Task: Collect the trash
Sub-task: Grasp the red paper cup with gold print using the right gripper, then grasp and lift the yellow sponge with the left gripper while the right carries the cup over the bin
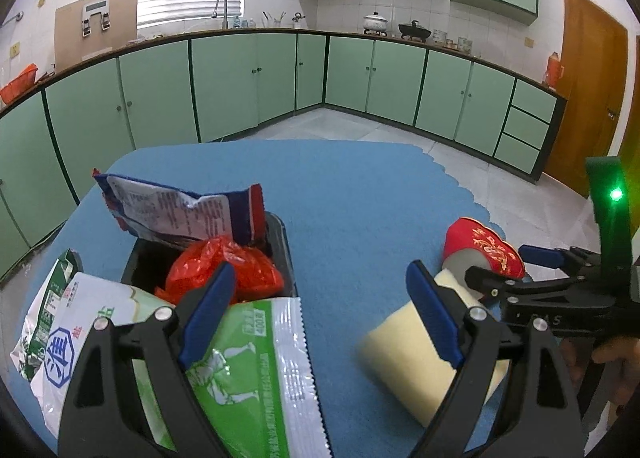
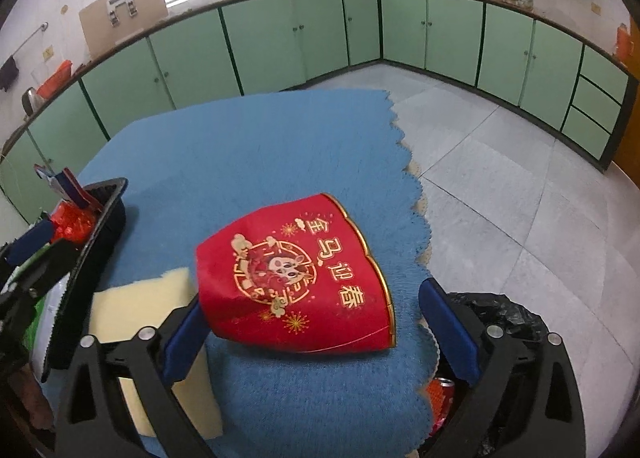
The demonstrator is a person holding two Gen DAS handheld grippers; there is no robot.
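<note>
Green kitchen cupboards [image 2: 264, 46] stood behind the blue cloth [image 2: 260, 146]. Both the left gripper [image 1: 320, 314] and right gripper [image 2: 316, 334] were wide open, holding nothing. To do it well, the right one likely needed to pinch the red paper cup [image 2: 296, 278] gently, because it would squash.

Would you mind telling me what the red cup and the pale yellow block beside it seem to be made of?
Red cup: probably coated paper, with a slight sheen, printed gold pattern and a dented, squashed wall. Pale yellow block: likely foam sponge, matte with soft edges.

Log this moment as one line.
right hand-held gripper: open, straddling red gold-printed paper cup | left hand-held gripper: open over green salt bag | black tray: full
</note>
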